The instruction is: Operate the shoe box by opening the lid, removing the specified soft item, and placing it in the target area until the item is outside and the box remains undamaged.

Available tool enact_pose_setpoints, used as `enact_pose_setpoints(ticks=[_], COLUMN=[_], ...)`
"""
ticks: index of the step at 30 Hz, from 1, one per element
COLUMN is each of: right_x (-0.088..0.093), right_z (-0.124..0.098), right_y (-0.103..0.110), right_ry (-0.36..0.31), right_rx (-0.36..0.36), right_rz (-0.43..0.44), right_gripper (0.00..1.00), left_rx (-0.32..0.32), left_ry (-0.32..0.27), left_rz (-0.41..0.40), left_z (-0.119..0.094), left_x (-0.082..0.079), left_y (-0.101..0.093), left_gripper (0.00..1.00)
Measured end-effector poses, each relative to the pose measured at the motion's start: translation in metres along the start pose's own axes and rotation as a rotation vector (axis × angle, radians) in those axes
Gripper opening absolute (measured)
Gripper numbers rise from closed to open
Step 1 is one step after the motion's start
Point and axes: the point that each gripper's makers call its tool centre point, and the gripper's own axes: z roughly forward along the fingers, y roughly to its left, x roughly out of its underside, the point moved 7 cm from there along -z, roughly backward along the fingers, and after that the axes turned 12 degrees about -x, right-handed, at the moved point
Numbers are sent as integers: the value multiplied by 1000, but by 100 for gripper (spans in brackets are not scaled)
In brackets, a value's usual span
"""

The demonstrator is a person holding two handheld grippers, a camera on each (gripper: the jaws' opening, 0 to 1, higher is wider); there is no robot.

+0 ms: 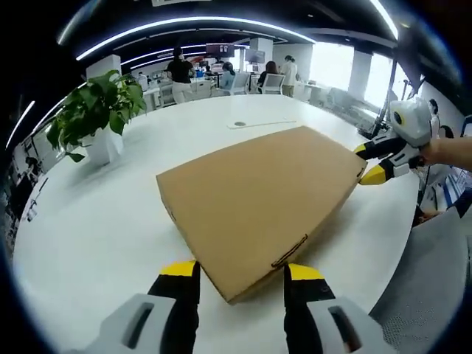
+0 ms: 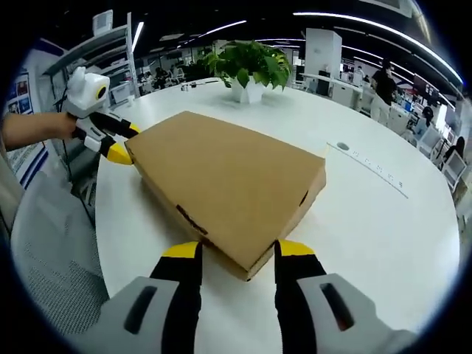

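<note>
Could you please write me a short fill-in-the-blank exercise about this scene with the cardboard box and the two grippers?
1. The lid of the cardboard box is ____.
2. The box rests on a round ____ table.
3. The left gripper and right gripper sit at ____ corners of the box.
4. The white pot on the table holds a ____ plant.

Missing words: closed; white; opposite; green

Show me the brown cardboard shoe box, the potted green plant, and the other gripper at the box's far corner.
Brown cardboard shoe box (image 1: pixel 262 199), left gripper view, middle of the lid.
Potted green plant (image 2: pixel 247 63), right gripper view, leaves.
Right gripper (image 1: pixel 371 161), left gripper view, between its yellow-tipped jaws.
</note>
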Motion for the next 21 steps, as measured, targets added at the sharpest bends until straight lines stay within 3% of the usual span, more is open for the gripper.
enact_pose_setpoints(ticks=[21], right_x=[7], right_z=[4], right_y=[52], right_ry=[9], right_rx=[-15], right_rz=[-6], right_gripper=[30], left_rx=[58], left_ry=[44], left_rz=[109], left_z=[-13], left_x=[17], left_y=[27], left_gripper=[46])
